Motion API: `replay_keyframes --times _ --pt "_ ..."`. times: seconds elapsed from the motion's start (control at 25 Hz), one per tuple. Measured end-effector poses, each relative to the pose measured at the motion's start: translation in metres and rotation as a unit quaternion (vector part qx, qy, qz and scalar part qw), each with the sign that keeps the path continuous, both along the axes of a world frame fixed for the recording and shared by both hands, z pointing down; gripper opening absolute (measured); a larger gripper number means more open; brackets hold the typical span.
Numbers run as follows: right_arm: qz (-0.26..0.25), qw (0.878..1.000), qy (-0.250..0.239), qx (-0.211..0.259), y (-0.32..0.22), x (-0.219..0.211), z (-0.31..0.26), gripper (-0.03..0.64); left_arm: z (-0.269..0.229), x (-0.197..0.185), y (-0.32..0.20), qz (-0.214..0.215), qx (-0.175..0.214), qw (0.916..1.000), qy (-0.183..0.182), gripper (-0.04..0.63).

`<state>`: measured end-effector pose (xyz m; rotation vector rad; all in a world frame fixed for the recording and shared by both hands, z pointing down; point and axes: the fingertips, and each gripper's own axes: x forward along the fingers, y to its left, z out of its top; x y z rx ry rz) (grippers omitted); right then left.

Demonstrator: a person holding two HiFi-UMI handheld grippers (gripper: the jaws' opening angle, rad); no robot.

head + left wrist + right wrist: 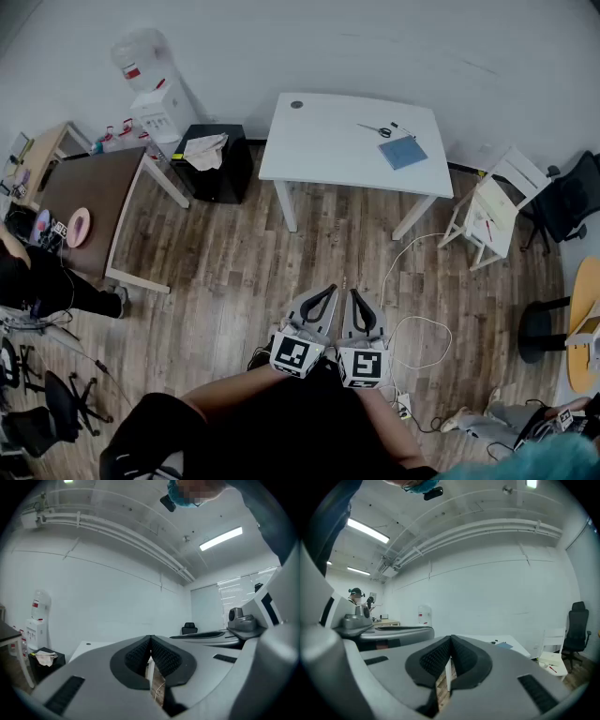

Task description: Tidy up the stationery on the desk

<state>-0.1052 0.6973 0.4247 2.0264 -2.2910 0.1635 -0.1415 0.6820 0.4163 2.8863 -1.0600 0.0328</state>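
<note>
A white desk [319, 150] stands across the wooden floor by the far wall. On its right part lie a blue notebook [403, 152], scissors [375, 130] and a dark pen [403, 128]. My left gripper [333, 289] and right gripper [353, 292] are held side by side well short of the desk, both pointing at it, both shut and empty. In the left gripper view the tips [150, 638] meet with the desk [89, 646] beyond. The right gripper view shows its tips [451, 637] together and the notebook [504, 644] far off on the desk.
A black bin [214, 161] with crumpled paper and a water dispenser [155, 94] stand left of the desk. A brown table [89, 202] is at the far left. A white chair [492, 211] is right of the desk. Cables [412, 328] trail over the floor nearby.
</note>
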Motion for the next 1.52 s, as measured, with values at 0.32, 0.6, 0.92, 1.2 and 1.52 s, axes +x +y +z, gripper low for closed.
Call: replay_keyframes --times 0.32,0.6,0.92,1.2,1.52 --pt "0.027 0.999 -0.034 0.014 0.026 0.056 0.011 0.032 0.022 0.040 0.017 0.009 -0.017 0.9998 -0.003 0.011" --pt "0.076 0.995 -0.057 0.002 0.027 0.105 0.026 0.034 0.032 0.078 0.007 0.041 -0.032 0.9986 -0.008 0.011" --pt "0.123 0.991 -0.056 -0.021 0.010 0.167 0.044 0.034 0.054 0.148 -0.021 0.098 -0.058 0.9935 -0.005 0.011" --pt "0.117 0.990 -0.059 -0.047 -0.050 0.215 0.057 0.034 0.068 0.211 -0.074 0.137 -0.074 0.9878 -0.010 0.011" --pt "0.108 0.991 -0.030 -0.079 -0.160 0.262 0.053 0.034 0.074 0.251 -0.188 0.137 -0.088 0.9866 -0.009 0.011"
